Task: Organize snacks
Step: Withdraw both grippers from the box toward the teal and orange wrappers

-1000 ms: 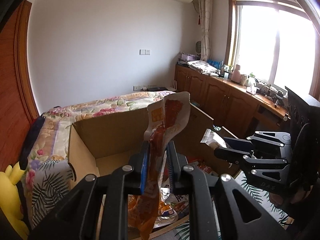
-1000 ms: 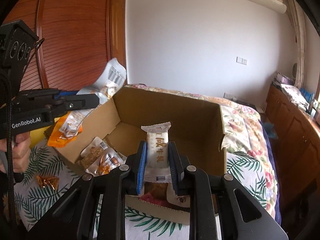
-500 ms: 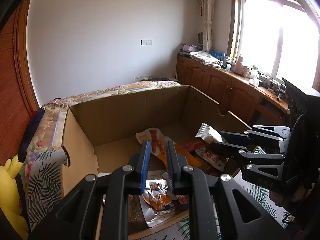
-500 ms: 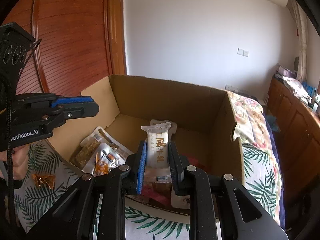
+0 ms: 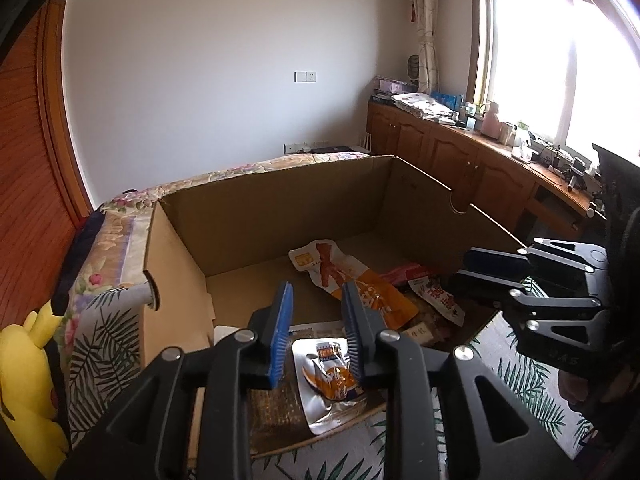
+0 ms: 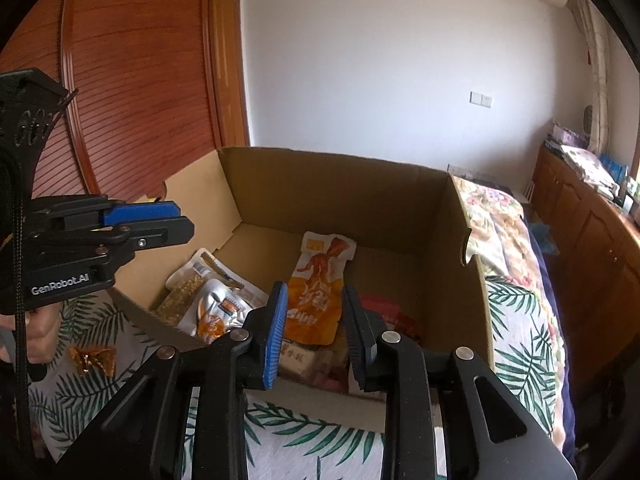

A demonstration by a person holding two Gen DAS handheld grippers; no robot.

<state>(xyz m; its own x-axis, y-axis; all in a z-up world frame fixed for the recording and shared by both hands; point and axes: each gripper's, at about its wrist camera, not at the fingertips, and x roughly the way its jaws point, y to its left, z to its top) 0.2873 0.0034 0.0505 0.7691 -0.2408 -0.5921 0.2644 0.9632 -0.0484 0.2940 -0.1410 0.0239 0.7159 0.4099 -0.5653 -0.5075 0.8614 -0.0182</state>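
While both grippers hang empty, just parting, snack packets crowd the box.

Box open on top, entry from above free. Far half of box floor bare; near half littered with packets: orange pouch at centre, silver pouch near left, red packet near right. Four cardboard walls block any sideways pass. Left gripper hangs over left wall, right gripper over right wall, well apart, centre gap free. Small orange wrapper on bedspread outside left wall.
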